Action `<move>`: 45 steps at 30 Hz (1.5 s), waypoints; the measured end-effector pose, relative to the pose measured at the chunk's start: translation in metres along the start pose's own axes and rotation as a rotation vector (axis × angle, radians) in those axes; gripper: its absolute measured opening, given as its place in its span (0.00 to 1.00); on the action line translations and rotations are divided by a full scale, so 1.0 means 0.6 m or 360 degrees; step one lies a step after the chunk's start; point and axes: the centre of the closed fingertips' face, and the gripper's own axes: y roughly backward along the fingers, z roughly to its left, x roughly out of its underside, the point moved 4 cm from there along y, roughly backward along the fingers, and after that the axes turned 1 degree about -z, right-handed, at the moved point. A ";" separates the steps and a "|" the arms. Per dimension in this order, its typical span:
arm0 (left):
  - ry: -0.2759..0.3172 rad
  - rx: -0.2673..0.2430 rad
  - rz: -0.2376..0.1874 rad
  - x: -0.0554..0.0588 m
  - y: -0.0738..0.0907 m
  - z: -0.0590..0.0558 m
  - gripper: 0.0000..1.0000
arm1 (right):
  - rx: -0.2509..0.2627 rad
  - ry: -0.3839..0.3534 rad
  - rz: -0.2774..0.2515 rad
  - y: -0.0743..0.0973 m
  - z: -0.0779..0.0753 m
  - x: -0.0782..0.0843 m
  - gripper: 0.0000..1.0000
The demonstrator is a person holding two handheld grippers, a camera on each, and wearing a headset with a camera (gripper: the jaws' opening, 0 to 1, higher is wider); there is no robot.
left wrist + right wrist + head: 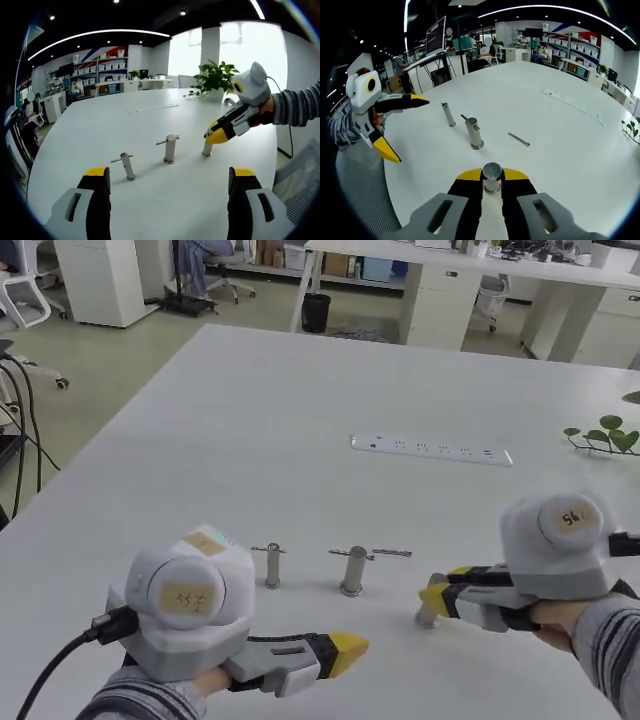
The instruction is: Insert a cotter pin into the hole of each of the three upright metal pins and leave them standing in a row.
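Three metal pins stand in a row on the white table (250, 420). The thin left pin (272, 566) (127, 166) (448, 114) has a cotter pin through its head. So does the thicker middle pin (353, 571) (170, 148) (474, 133). My right gripper (436, 600) (491, 176) (214, 137) is shut on the third pin (427, 616) (491, 178) (207, 149), which stands upright on the table. A loose cotter pin (392, 553) (518, 139) lies flat behind the row. Held in front of the row, my left gripper (342, 650) (170, 174) (406, 128) is open and holds nothing.
A white power strip (430, 449) (572, 102) lies farther back on the table. Green plant leaves (603, 436) reach in at the right edge. Office chairs, desks and a bin (315, 312) stand beyond the table's far edge.
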 end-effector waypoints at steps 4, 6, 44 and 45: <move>0.0001 -0.0002 0.0002 0.000 0.001 0.000 0.98 | -0.0014 0.0021 0.0006 -0.003 0.014 0.004 0.08; 0.0000 -0.0003 0.0001 0.000 0.000 0.001 0.98 | -0.0013 0.0018 0.0002 -0.004 0.016 0.005 0.08; -0.0013 0.0008 0.0033 0.006 -0.002 -0.003 0.98 | -0.0054 0.0104 -0.0088 -0.018 0.051 0.007 0.18; -0.0012 0.0007 0.0032 0.006 -0.002 -0.003 0.98 | -0.0058 0.0109 -0.0093 -0.017 0.052 0.006 0.19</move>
